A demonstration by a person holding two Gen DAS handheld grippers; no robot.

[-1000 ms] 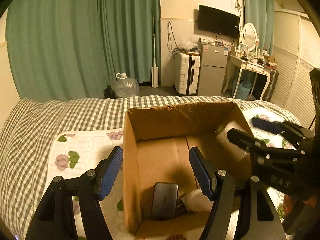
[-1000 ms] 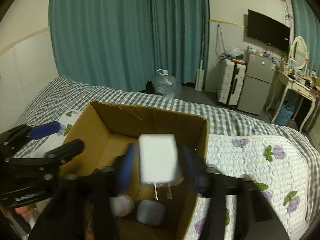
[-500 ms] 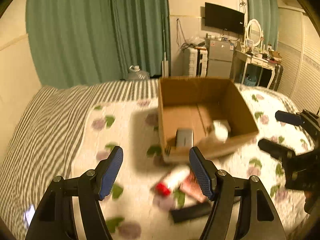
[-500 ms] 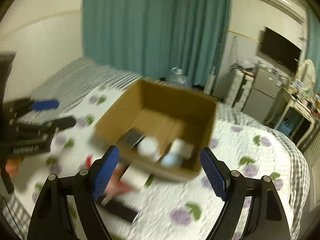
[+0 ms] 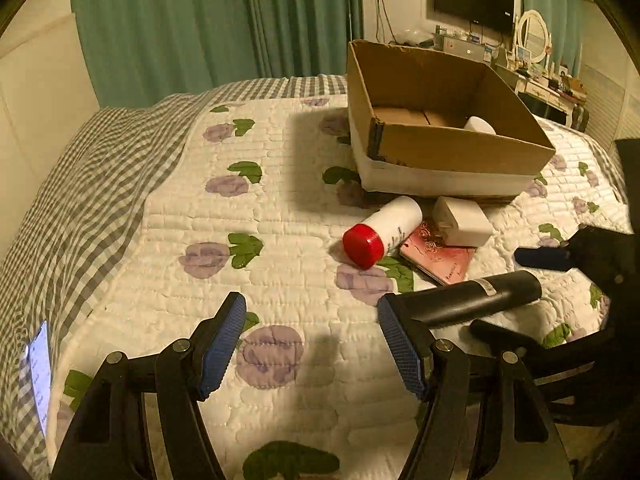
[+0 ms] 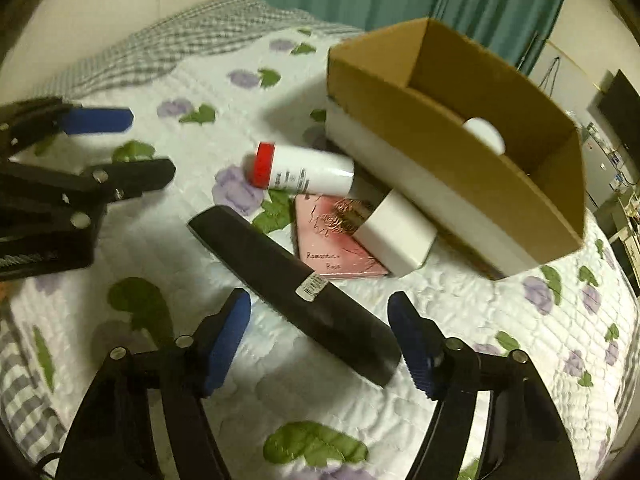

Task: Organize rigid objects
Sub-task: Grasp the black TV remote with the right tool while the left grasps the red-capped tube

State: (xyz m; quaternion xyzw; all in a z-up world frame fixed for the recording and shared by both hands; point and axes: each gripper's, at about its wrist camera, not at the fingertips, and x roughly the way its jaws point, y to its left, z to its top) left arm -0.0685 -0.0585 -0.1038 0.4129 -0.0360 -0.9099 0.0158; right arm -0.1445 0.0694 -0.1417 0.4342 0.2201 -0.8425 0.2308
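Observation:
A cardboard box point(image 5: 448, 148) point(image 6: 452, 148) sits on the quilted bed with a white round object point(image 5: 480, 125) point(image 6: 485, 133) inside. In front of it lie a white bottle with a red cap point(image 5: 382, 231) point(image 6: 304, 170), a white block point(image 5: 462, 221) point(image 6: 394, 236), a pink flat packet point(image 5: 438, 258) point(image 6: 340, 240) and a long black case point(image 5: 480, 298) point(image 6: 296, 288). My left gripper point(image 5: 312, 346) is open and empty over bare quilt. My right gripper point(image 6: 320, 338) is open, its fingers on either side of the black case's near end.
The flowered quilt point(image 5: 260, 216) covers the bed, with a checked blanket point(image 5: 80, 184) at the left. A lit phone point(image 5: 40, 372) lies at the bed's left edge. Curtains point(image 5: 200, 20) and furniture stand behind.
The right gripper let the white charger go into the box and opened. Both grippers pulled back from the box and lowered toward the loose things in front of it.

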